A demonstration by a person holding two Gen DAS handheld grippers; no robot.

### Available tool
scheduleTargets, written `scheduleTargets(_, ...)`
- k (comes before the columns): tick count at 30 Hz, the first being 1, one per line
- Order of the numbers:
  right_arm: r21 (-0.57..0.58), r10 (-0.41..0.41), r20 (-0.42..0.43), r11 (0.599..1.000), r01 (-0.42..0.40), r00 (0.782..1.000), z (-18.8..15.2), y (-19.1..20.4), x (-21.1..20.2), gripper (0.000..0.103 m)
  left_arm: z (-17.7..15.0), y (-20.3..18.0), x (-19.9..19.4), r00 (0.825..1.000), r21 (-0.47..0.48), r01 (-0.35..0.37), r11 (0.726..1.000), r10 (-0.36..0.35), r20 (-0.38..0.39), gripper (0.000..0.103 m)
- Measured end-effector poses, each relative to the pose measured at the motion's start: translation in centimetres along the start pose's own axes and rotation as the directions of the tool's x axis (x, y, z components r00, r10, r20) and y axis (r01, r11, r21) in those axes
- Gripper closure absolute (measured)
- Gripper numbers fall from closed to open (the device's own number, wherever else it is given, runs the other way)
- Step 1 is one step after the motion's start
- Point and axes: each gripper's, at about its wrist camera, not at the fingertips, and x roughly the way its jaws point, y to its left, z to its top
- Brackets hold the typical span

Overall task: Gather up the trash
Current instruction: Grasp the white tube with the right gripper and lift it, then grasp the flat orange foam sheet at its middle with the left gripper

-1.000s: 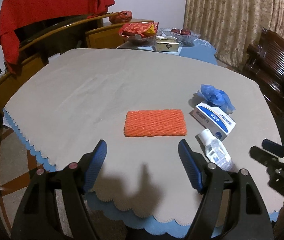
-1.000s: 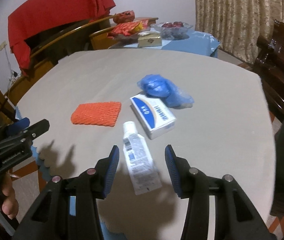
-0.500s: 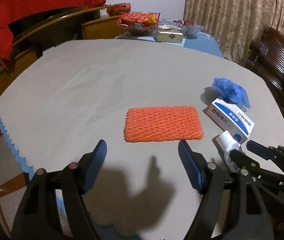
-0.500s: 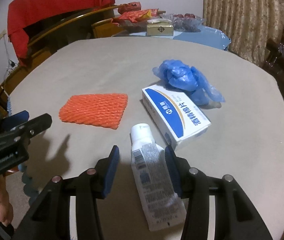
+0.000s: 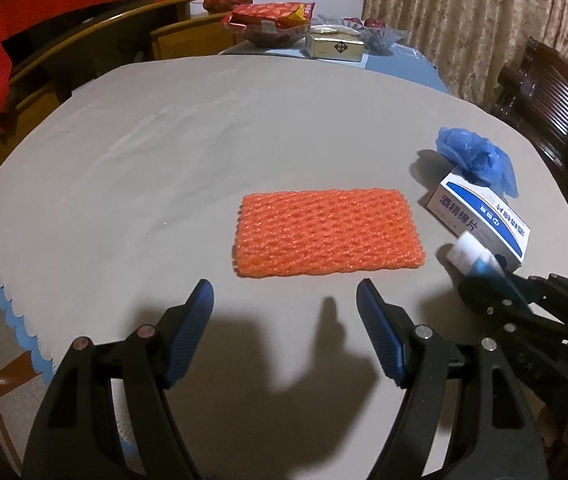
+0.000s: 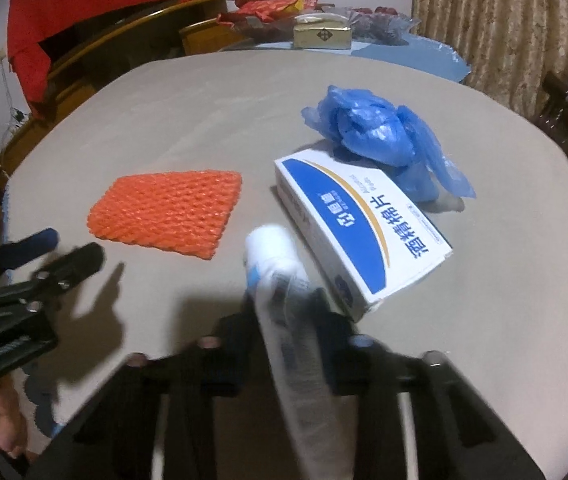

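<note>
Right wrist view: the right tongs are closing, their jaws on either side of a white tube that sticks out toward twelve o'clock. At two o'clock from it lies a blue-and-white box, a crumpled blue bag touching its far end. An orange foam net lies flat on the bench at twelve o'clock from the left tongs, which hang wide open and empty.

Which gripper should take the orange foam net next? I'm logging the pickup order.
Left. The left gripper is open and empty with the orange foam net just ahead; the right gripper is closing around the white tube.
</note>
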Motion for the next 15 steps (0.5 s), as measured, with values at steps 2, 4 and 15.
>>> scheduleTargets(2,0.002,0.016,0.002,1.0,-0.016,1.0,0.2,0.1,-0.1,0.092,0.2,-0.2,0.2,1.0,0.001,0.005,1.0,-0.005,-0.001,0.031)
scheduleTargets(4,-0.004,0.02,0.008,1.0,-0.02,1.0,0.5,0.1,-0.2,0.093,0.4,-0.4,0.4,1.0,0.005,0.009,1.0,-0.009,0.0,0.031)
scheduleTargets(15,-0.005,0.052,0.045,0.999,-0.051,0.998,1.7,0.3,-1.2,0.1,1.4,-2.0,1.6,0.999,0.031,0.04,0.999,-0.04,-0.003,0.025)
